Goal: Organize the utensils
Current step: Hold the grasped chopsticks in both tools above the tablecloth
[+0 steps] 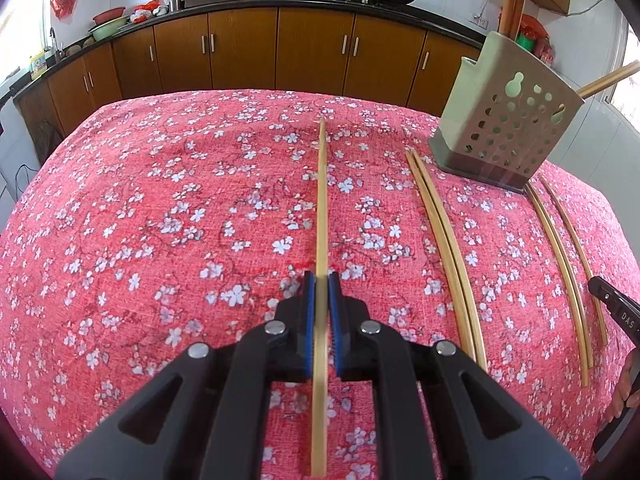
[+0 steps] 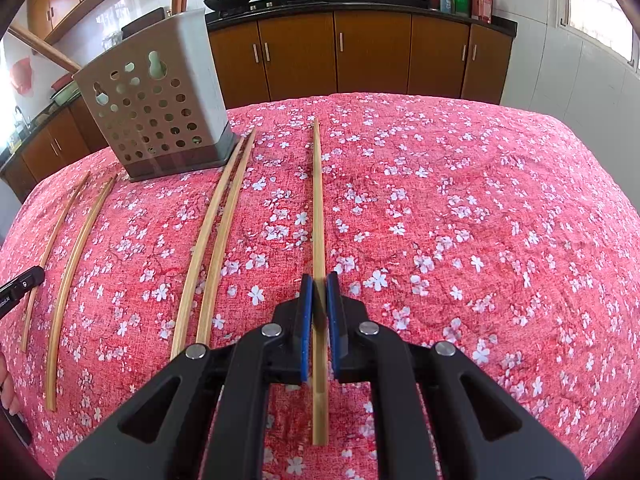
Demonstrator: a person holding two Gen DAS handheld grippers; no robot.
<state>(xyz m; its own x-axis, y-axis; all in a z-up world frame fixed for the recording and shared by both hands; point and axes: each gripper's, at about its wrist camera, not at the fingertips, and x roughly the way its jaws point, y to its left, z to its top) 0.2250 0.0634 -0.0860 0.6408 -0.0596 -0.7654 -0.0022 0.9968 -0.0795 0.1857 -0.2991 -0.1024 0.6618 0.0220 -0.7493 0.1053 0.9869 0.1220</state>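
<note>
In the left wrist view the right gripper [image 1: 616, 312] is cut off by the right edge, so only one black finger shows. The utensil holder [image 2: 160, 104] hides the lower ends of the sticks inside. A hand [image 2: 6, 384] is cropped at the left edge.

Both grippers point downward toward the table [image 1: 120, 240] — the left gripper [image 1: 321, 280] has its blue pads clamped on a chopstick [image 1: 321, 200], the right gripper [image 2: 319, 280] likewise grips another chopstick [image 2: 318, 200]

Brown cabinets [image 1: 312, 48] under a black counter [image 2: 360, 0] (white tiled walls).
</note>
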